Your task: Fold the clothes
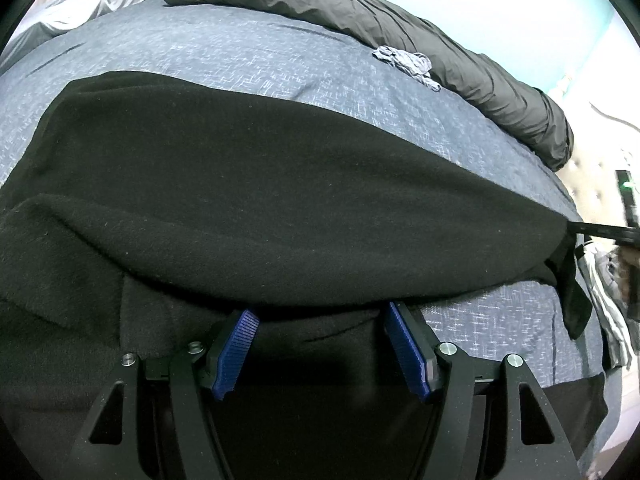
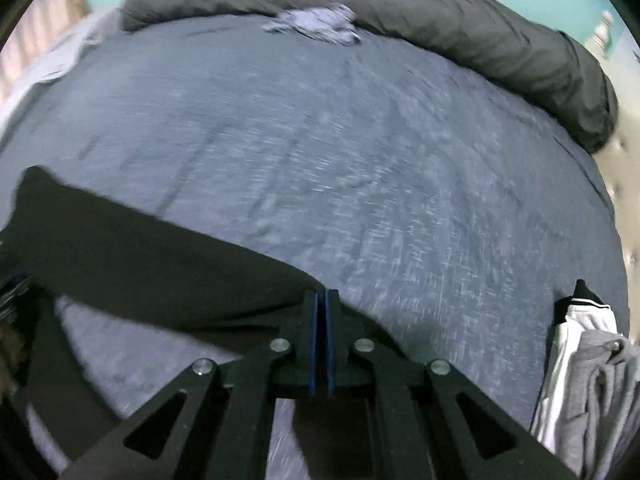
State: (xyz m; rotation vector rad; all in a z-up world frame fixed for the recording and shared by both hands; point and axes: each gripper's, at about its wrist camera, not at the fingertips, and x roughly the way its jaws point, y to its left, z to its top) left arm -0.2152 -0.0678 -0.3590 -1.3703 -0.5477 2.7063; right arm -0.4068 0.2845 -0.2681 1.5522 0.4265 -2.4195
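Left hand-held gripper (image 1: 318, 322) wide open at black garment (image 1: 260, 184) spread on blue bed (image 1: 224, 52); right hand-held gripper (image 2: 322, 300) clamped on its edge. Dark duvet (image 2: 460, 28) rolled along far side, grey clothes (image 2: 592, 384) heaped right.

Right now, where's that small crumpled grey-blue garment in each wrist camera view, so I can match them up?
Left wrist: crumpled grey-blue garment upper right of centre, against the dark grey rolled duvet.
Right wrist: same garment top centre, blurred, at that duvet's edge.
Shared landmark: the rolled duvet along the bed's far side.
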